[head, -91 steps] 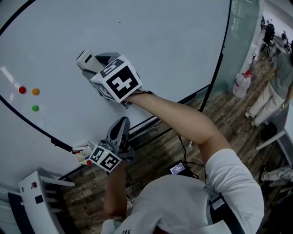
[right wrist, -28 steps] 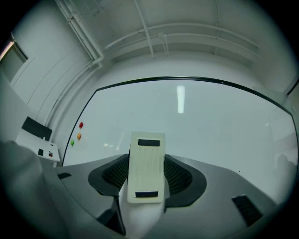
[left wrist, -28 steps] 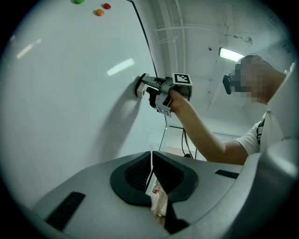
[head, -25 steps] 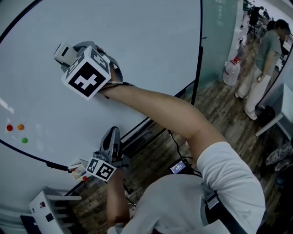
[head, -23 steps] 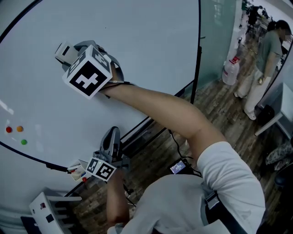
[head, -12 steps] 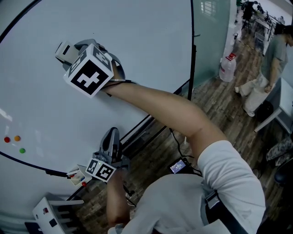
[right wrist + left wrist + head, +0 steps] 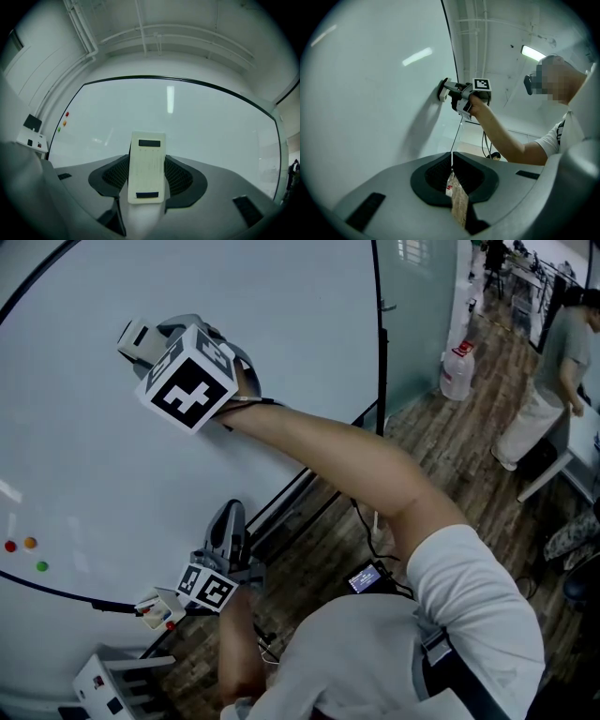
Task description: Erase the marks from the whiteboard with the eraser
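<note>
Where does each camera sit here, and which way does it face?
Head view: on the person's head, looking steeply down at the whiteboard; shows the right forearm, left tongs, right tongs.
Left gripper view: on the left tongs, looking along the board at the right tongs holding the eraser; shows its own shut jaws and the right forearm.
Right gripper view: on the right tongs, facing the board squarely; shows only its jaws clamped on the eraser.
Shared: head and right gripper views both show the three coloured dots.
</note>
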### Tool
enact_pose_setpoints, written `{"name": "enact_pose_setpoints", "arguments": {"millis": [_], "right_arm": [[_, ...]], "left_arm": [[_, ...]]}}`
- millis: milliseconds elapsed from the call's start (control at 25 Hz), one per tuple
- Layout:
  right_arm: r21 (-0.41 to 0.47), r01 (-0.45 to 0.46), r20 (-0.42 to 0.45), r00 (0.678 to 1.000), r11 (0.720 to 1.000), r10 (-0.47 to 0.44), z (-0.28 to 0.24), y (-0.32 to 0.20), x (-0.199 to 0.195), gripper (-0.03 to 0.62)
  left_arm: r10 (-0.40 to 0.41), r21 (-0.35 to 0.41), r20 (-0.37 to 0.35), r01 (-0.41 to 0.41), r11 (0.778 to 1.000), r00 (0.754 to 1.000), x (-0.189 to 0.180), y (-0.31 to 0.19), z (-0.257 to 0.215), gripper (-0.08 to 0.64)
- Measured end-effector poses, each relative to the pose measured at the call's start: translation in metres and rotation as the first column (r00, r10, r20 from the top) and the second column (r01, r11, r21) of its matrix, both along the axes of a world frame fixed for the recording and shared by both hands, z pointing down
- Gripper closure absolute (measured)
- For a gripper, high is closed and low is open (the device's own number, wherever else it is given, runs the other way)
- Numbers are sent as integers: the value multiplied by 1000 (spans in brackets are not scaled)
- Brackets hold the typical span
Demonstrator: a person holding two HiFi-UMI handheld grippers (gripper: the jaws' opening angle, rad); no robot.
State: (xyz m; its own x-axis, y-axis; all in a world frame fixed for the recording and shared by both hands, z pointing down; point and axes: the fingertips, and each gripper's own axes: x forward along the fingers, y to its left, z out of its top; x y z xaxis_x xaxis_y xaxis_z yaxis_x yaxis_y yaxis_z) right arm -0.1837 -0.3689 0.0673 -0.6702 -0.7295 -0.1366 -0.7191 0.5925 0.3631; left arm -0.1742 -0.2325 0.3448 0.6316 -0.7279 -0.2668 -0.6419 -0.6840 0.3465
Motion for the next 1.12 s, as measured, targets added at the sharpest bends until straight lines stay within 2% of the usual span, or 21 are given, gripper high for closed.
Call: {"name": "enact_pose_setpoints", "arguments": {"millis": [840, 1120], "right_arm": [[-1, -49, -30, 998, 999, 49, 16, -39, 69, 341], [-44, -46, 8, 999, 998, 46, 21, -53, 93, 341]], "left_arm": [[22, -31, 2, -22, 999, 1000, 34, -27, 9, 552], [3, -31, 3, -3, 1000, 1000, 34, -32, 9, 552]]}}
